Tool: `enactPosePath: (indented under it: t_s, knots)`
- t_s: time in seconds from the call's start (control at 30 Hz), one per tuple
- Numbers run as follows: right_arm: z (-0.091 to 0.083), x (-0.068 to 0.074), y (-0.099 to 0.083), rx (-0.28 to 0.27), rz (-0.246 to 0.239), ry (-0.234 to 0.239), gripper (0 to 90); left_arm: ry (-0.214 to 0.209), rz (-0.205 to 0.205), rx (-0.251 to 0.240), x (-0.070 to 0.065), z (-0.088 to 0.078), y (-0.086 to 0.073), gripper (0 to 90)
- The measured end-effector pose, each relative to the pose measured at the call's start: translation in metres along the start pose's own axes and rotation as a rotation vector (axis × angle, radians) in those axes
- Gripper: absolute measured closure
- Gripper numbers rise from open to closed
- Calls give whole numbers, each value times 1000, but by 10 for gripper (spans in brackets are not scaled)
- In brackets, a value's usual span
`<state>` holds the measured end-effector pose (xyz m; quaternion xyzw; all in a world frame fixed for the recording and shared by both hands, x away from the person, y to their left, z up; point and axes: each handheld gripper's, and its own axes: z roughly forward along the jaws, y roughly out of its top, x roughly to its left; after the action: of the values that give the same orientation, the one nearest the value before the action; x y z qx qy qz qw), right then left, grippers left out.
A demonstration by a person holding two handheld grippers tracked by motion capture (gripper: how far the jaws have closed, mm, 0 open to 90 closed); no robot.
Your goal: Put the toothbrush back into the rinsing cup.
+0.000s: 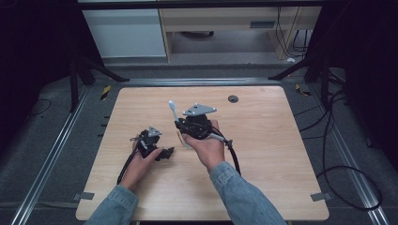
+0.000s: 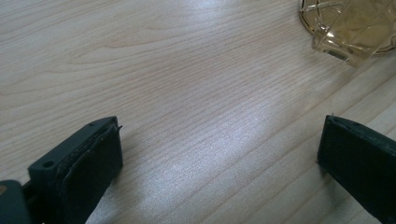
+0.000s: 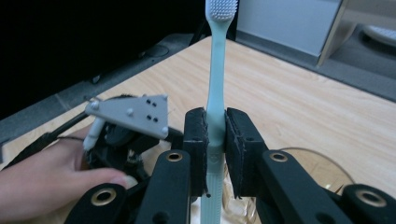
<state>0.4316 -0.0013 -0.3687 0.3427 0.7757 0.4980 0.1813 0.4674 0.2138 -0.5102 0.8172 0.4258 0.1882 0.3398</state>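
my right gripper clamps a pale toothbrush upright, bristles up, above a clear glass; my left gripper rests open on the wooden table.

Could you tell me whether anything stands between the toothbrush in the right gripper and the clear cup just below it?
Nothing visible does. The right gripper clamps the toothbrush upright, and the clear cup sits directly beneath its handle end. The left gripper rests open on the table, off to the side.
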Motion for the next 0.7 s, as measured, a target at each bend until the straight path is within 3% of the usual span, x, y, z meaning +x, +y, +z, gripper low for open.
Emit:
enactPosePath:
  t_s: [0.47,0.7]
  knots:
    - [1,0,11,-118,16,-45,791,0,2,3,0,0,0,0]
    - [2,-1,15,-139,1,-64,791,0,2,3,0,0,0,0]
